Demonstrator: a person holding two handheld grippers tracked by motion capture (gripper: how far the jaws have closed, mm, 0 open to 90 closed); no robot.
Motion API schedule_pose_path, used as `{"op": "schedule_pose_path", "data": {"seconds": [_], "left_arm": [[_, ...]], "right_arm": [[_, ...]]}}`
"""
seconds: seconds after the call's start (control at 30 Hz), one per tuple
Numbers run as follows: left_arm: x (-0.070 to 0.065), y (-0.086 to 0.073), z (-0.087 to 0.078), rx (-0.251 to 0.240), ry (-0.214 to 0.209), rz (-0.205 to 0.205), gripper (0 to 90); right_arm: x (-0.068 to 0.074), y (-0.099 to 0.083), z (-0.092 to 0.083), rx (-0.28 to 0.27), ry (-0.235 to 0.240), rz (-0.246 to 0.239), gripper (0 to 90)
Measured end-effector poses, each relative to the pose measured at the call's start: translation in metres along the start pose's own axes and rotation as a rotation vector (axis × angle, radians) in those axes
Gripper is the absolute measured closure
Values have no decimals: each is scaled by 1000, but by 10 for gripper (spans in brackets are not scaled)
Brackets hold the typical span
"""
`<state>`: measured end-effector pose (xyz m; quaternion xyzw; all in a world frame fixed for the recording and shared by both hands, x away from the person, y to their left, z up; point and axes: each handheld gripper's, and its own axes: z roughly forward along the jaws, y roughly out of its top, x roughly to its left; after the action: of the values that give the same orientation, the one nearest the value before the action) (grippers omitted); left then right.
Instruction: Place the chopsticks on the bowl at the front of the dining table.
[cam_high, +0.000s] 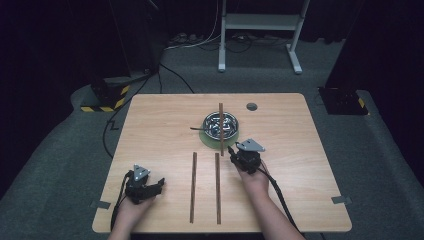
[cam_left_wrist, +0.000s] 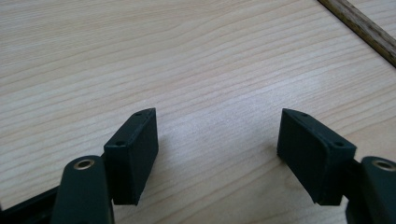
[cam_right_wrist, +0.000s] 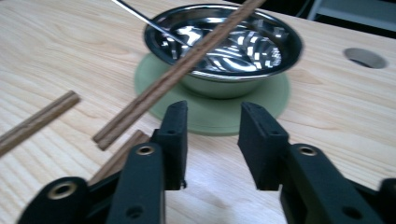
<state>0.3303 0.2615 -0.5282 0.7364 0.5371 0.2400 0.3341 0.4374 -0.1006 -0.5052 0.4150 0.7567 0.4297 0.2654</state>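
A shiny metal bowl (cam_high: 227, 123) (cam_right_wrist: 261, 44) stands on a round green mat (cam_high: 207, 139) (cam_right_wrist: 275, 93) at the table's middle back. One brown wooden stick (cam_high: 221, 112) (cam_right_wrist: 187, 60) lies across the bowl's rim, its near end hanging just off the mat. Two more sticks (cam_high: 193, 187) (cam_high: 218, 187) lie side by side on the table in front. My right gripper (cam_high: 234, 152) (cam_right_wrist: 214, 107) is open just short of the mat, beside that near end, holding nothing. My left gripper (cam_high: 160, 184) (cam_left_wrist: 218, 116) rests open on bare wood, left of the sticks.
A thin metal utensil handle (cam_high: 195, 128) (cam_right_wrist: 144, 18) leans out of the bowl to the left. A round grommet hole (cam_high: 251, 106) (cam_right_wrist: 364, 57) sits at the table's back right. A white frame (cam_high: 260, 22) stands on the floor behind.
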Motion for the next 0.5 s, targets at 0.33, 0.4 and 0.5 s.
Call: {"op": "schedule_pose_path", "data": {"seconds": [0.33, 0.4, 0.5], "left_arm": [[-1, -1, -1, 0, -12, 12, 269], [-1, -1, -1, 1, -16, 15, 269], [-1, -1, 0, 0, -18, 17, 269]], "right_arm": [[-54, -24, -45, 171, -16, 106, 462], [-74, -39, -66, 186, -47, 129, 443], [-85, -50, -80, 190, -71, 131, 435]]}}
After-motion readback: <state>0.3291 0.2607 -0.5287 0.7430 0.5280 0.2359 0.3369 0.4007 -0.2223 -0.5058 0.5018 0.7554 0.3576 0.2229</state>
